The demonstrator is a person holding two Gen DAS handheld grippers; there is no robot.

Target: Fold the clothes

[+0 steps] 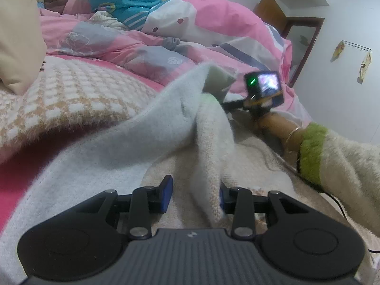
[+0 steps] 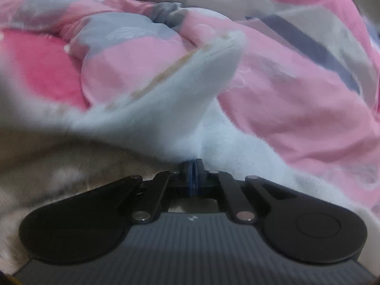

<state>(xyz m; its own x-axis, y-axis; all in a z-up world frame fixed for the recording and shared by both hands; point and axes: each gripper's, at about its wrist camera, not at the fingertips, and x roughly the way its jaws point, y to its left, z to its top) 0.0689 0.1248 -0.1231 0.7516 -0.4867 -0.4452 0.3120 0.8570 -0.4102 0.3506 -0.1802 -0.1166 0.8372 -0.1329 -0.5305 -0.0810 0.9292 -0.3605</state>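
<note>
**Fuzzy knit pinched at one end, loose at the other**

Blue pads on your right gripper [image 2: 192, 174] are pressed flat together, with the pale fluffy garment [image 2: 166, 109] bunching straight out from the tips; from that view it reads as a pinch on a thin fold of the fabric, though blur hides exactly how much cloth is caught. Just ahead of those tips a cuff or hem end of the garment lifts up and away, and beyond it lies the pink patterned duvet [image 2: 285, 99].

Your left gripper [image 1: 193, 196] stands partly open. A ridge of the cream side of the same garment [image 1: 142, 142] runs between its jaws, lying against the right pad, while the left pad [image 1: 166, 193] stands clear of the cloth, so nothing is clamped there. Ahead and to the right, your other hand [image 1: 273, 128] in its green-cuffed sleeve [image 1: 311, 152] holds the right tool at the far end of that ridge. Off to the left sits a checked plush blanket [image 1: 71, 90].

You look to be at the gathering step, taking hold of two points before a fold. Next, close the left jaws on the ridge, then draw both grips apart to tension the fabric.
</note>
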